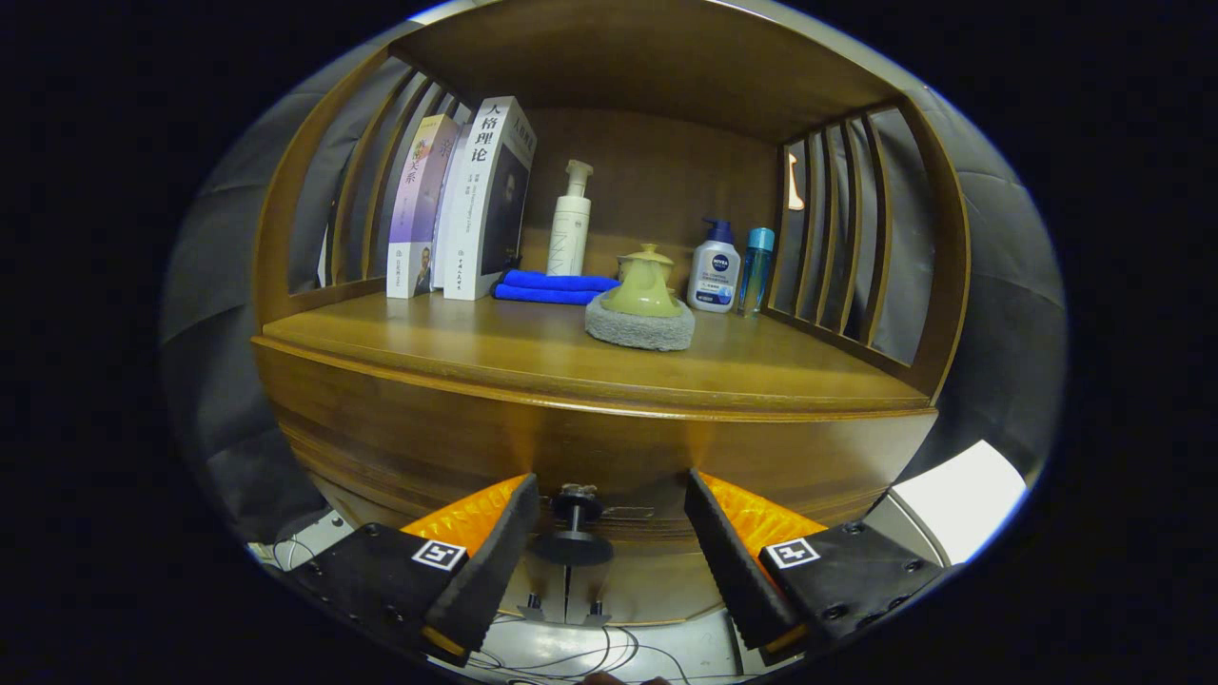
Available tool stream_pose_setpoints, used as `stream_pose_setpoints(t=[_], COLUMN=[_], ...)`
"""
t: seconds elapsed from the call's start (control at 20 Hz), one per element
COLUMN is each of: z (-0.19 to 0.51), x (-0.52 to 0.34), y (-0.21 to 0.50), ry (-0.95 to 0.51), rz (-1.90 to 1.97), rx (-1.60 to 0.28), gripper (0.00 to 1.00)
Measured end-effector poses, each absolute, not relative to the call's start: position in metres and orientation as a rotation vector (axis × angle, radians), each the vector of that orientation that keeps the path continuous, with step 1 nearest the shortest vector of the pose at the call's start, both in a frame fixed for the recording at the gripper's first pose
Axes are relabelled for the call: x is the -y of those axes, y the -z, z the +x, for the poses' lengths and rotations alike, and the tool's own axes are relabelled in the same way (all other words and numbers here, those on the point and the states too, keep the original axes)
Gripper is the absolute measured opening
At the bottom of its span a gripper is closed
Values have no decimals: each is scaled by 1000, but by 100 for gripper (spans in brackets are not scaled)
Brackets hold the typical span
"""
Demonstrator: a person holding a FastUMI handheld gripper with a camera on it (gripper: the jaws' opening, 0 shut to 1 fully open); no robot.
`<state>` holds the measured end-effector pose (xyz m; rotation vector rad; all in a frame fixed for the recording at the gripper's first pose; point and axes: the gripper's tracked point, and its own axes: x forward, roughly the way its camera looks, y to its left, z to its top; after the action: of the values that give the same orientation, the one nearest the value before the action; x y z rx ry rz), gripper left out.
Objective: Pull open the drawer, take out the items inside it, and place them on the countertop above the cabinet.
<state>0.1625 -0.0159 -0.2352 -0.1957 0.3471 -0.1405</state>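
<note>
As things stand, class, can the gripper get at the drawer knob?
Probably yes. The gripper is open, its fingers flank the drawer knob without touching it, and nothing sits between them and the drawer front.

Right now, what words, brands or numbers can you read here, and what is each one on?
"人格理论": spine of the white book.
"NIVEA": label of the blue-capped pump bottle.
"关系": lower spine of the purple book; the rest is blurred.
Tall white pump bottle: vertical print, too blurred to read.
Gripper, open with its fingers either side of the drawer knob: square markers, no words.
</note>
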Motion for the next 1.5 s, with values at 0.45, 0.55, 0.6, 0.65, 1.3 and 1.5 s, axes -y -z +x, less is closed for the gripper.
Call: stream_pose_setpoints(t=[0.45, 0.55, 0.6, 0.65, 1.3, 1.5], z=[123, 107, 98, 90, 20, 22], x=[-5, -1, 1, 2, 45, 51], y=[128, 99, 85, 72, 22, 15], ry=[53, 44, 38, 33, 67, 77], rz=[-193, -180, -184, -191, -160, -138], rx=[-125, -84, -59, -38, 23, 26], gripper=[98, 98, 98, 98, 98, 98])
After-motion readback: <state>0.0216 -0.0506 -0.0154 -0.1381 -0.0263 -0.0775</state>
